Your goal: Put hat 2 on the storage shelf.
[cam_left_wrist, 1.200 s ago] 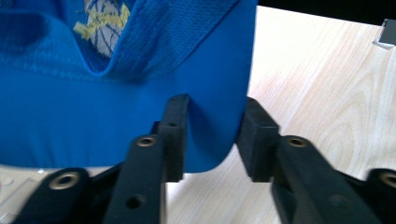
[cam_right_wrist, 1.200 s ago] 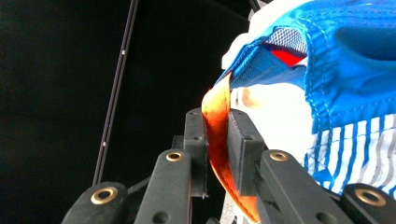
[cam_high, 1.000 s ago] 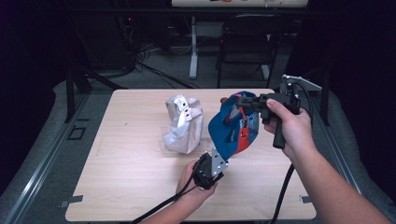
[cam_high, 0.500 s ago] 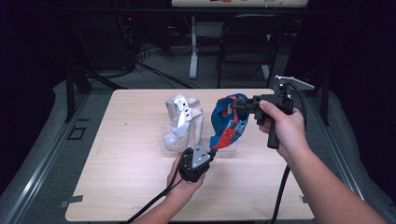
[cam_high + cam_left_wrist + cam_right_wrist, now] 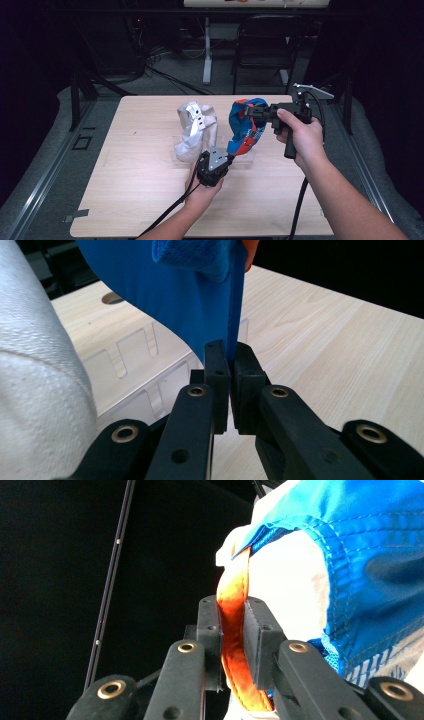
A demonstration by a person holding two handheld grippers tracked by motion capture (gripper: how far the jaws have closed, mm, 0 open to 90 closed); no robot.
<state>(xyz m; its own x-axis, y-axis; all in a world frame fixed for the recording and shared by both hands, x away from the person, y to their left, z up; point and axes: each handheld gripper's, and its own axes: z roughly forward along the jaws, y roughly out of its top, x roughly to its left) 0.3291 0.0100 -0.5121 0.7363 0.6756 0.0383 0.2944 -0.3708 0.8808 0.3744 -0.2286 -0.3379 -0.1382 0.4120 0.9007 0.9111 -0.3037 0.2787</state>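
High view: a blue and orange garment (image 5: pixel 246 127) hangs stretched between the 2 grippers above the middle of the bench (image 5: pixel 130 200), its long axis running from upper right down to lower left. The right gripper (image 5: pixel 256 112) holds the top end; in the right gripper view its fingers (image 5: pixel 208 630) are nearly closed on an orange strap (image 5: pixel 232 645) of the garment. The left gripper (image 5: pixel 227 160) grips the bottom end, and in the left gripper view its fingers (image 5: pixel 216 377) pinch a thin blue edge (image 5: pixel 234 335). A white garment (image 5: pixel 195 127) stands bunched just left of it, on a clear plastic rack (image 5: pixel 180 150). Compared with 1 second ago, the left gripper sits further left and the garment is drawn out longer.
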